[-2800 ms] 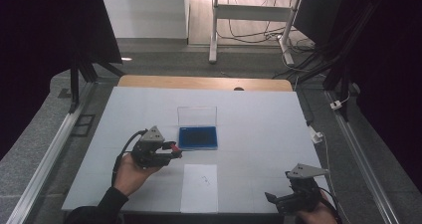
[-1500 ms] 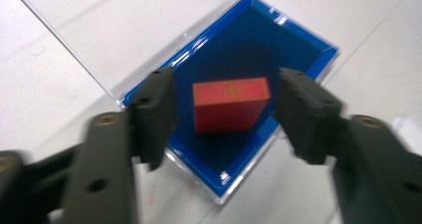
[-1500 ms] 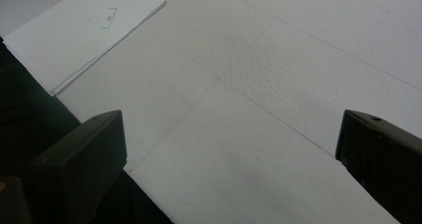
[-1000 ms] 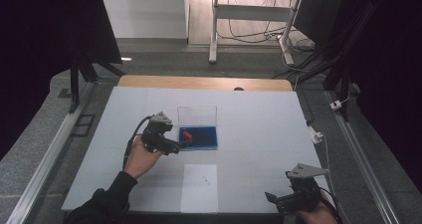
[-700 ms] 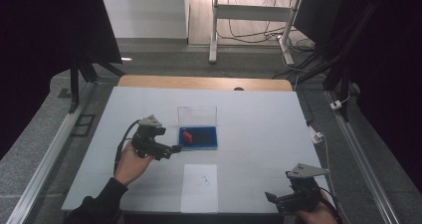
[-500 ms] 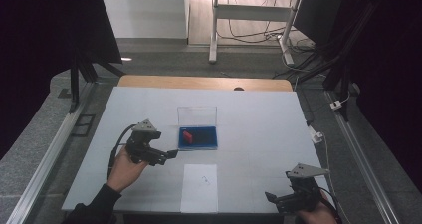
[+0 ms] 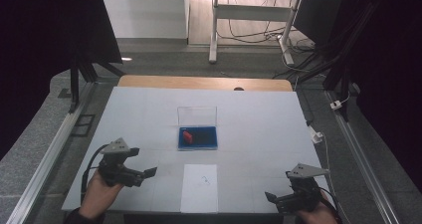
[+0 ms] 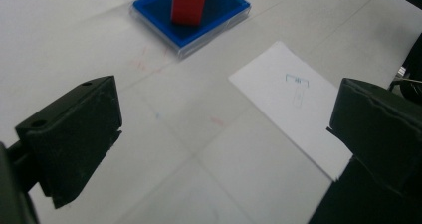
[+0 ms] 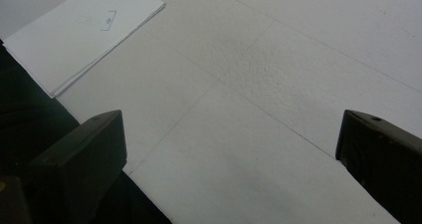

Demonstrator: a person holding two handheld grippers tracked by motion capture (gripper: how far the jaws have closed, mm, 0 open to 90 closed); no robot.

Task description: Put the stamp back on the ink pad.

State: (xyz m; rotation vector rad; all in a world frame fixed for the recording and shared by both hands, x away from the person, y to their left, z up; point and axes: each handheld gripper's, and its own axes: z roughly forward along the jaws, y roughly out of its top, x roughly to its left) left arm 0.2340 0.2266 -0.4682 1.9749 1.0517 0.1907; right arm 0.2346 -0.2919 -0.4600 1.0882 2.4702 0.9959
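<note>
Starting at the left of the blue tray point(image 7: 198, 138), the left gripper point(image 7: 144, 173) sits in the person's left hand point(image 7: 97, 196), down toward the near edge of the table point(image 7: 259, 119) and well apart from the tray. Its jaws stand wide apart with nothing between them, as the left gripper view shows, where the tray point(image 8: 149, 15) lies ahead across bare tabletop.

Inside the tray, toward its left end, stands the red block point(image 7: 187, 135), upright and apart from both grippers. In the left gripper view the red block point(image 8: 188, 3) looks like a small, rigid, flat-sided piece. It is probably light and hard, with smooth faces that may slip a little. A hold across two opposite flat sides, above the tray's low rim, looks soundest. A clear lid point(image 7: 197, 116) stands open behind the tray.

Nearer than the tray lies a white sheet of paper point(image 7: 200, 187) with a small drawing, thin and limp.

Far right of the tray, at the near corner, the right gripper point(image 7: 272, 199) rests with its jaws released and empty.
</note>
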